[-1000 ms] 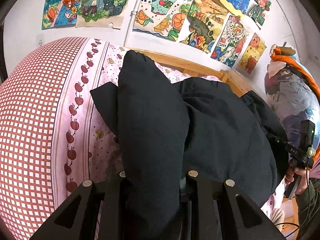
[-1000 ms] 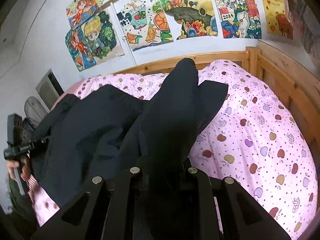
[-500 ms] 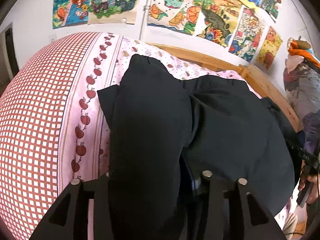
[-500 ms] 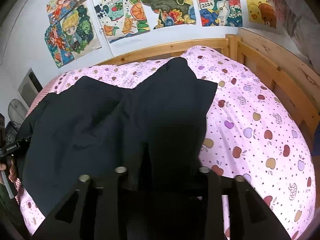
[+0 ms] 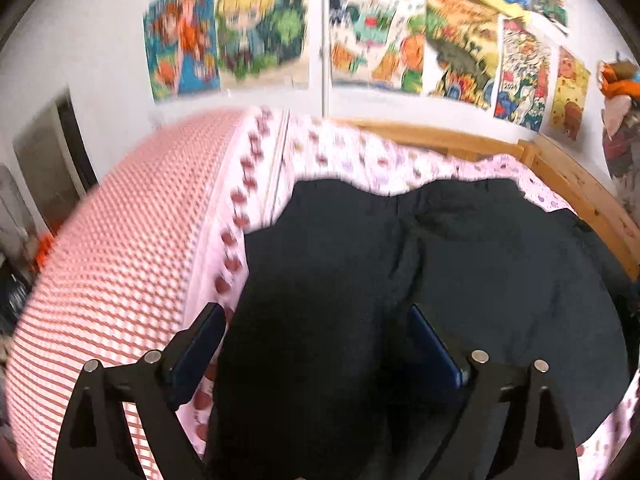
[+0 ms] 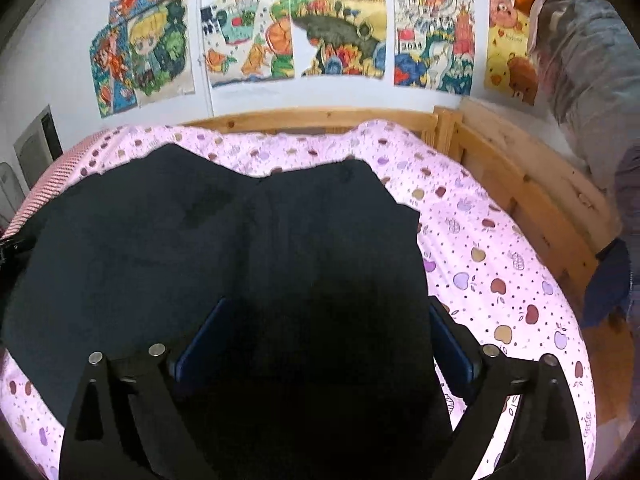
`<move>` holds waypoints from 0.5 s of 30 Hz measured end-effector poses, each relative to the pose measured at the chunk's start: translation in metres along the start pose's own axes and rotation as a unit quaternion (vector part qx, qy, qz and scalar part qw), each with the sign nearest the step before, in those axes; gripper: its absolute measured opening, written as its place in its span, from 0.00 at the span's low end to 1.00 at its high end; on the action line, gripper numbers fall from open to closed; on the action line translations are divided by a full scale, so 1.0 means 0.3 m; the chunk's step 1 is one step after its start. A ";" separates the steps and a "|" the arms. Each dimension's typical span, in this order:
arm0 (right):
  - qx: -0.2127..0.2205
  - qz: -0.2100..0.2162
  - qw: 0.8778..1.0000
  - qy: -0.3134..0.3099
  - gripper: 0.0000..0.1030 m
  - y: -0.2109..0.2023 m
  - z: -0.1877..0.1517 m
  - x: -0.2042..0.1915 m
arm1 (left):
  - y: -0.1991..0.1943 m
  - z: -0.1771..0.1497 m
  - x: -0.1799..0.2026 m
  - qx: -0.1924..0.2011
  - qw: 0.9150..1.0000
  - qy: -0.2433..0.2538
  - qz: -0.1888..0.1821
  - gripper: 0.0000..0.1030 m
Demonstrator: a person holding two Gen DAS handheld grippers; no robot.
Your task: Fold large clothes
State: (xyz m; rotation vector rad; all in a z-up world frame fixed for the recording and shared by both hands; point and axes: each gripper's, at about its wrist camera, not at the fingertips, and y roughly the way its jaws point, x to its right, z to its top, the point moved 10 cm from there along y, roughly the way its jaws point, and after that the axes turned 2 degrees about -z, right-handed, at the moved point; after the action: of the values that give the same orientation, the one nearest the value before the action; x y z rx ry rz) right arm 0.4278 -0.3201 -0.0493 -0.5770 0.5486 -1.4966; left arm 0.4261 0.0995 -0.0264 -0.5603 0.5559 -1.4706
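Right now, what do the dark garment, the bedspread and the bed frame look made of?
Dark garment: soft matte woven cloth, limp with shallow creases; exact fibre unclear. Bedspread: thin printed fabric, probably cotton, pink with apples. Bed frame: pale unpainted wood, knots and grain showing.
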 end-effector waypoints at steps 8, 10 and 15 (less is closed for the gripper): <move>0.082 0.007 0.997 -0.006 0.98 -0.170 0.039 -0.035 | -0.219 0.075 0.093 0.108 0.994 0.012 0.006 1.00; 0.101 0.012 0.995 -0.014 0.98 -0.214 0.046 -0.055 | -0.277 0.075 0.114 0.127 0.992 0.006 -0.006 1.00; 0.131 0.031 0.991 -0.023 0.98 -0.316 0.049 -0.111 | -0.367 0.043 0.137 0.142 0.990 0.016 -0.008 1.00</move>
State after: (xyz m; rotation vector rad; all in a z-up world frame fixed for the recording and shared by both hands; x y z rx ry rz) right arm 0.3662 -0.2861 0.0238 -0.3844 0.3240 -1.4641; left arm 0.3526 0.0561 0.0553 -0.3191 0.3590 -1.5429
